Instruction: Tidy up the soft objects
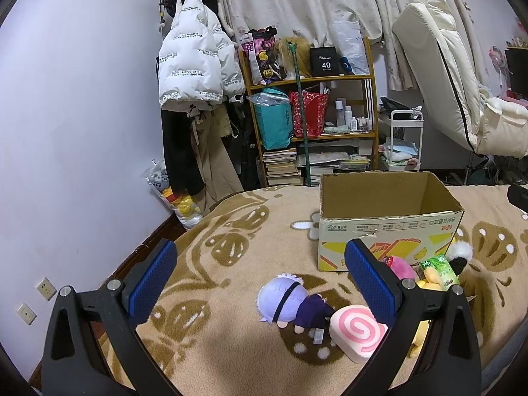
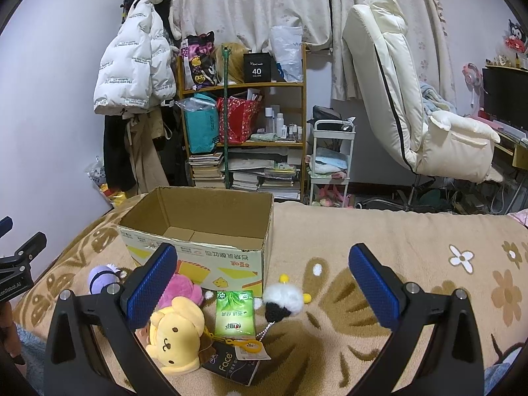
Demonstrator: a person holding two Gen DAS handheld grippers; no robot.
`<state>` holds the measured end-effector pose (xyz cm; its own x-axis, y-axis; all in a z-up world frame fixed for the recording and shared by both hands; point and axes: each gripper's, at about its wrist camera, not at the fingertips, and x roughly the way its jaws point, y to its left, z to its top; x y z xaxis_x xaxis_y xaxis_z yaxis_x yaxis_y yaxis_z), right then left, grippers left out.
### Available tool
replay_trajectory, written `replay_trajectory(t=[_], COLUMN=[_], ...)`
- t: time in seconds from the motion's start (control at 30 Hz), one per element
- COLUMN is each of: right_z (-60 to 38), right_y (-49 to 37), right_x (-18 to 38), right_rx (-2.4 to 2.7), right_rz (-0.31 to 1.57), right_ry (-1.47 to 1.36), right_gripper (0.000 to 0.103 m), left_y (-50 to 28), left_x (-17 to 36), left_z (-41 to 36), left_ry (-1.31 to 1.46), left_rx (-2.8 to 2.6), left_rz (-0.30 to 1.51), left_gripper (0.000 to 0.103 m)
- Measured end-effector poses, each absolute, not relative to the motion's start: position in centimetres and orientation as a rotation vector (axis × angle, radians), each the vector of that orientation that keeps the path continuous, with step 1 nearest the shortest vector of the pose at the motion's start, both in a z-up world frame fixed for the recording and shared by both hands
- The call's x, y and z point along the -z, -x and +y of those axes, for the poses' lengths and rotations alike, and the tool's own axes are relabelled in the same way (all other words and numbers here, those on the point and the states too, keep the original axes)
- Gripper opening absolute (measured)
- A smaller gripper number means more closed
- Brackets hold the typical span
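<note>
Both hand-held grippers hang wide open and hold nothing over the blanket-covered bed [image 2: 330, 231], with the open cardboard box [image 1: 389, 221] ahead of each. Between the left hand-held gripper [image 1: 260, 283] fingers lie a purple-haired doll [image 1: 290, 300] and a pink swirl cushion [image 1: 356, 331], the cushion unseen from the right wrist. Only the right hand-held gripper [image 2: 262, 288] view shows the yellow dog plush [image 2: 175, 333] by its left finger, with the green tissue pack [image 2: 235, 313], a black-and-white pompom [image 2: 280, 300] and a dark Face pack [image 2: 231, 364] between the fingers.
</note>
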<state>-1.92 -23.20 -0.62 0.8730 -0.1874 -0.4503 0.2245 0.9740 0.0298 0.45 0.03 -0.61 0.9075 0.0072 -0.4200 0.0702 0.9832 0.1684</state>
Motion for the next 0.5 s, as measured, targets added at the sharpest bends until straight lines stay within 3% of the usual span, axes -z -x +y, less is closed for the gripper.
replay_trajectory(t=[0.5], right_z=[-23.18], right_y=[1.88], right_x=[0.65], right_rx=[0.215], right_rz=[0.464], right_ry=[-0.082], right_gripper=[0.103], left_y=[-0.42], left_x=[0.68], left_z=[0.17], left_ry=[-0.183], left_rx=[0.030], left_rz=[0.433], left_gripper=[0.101])
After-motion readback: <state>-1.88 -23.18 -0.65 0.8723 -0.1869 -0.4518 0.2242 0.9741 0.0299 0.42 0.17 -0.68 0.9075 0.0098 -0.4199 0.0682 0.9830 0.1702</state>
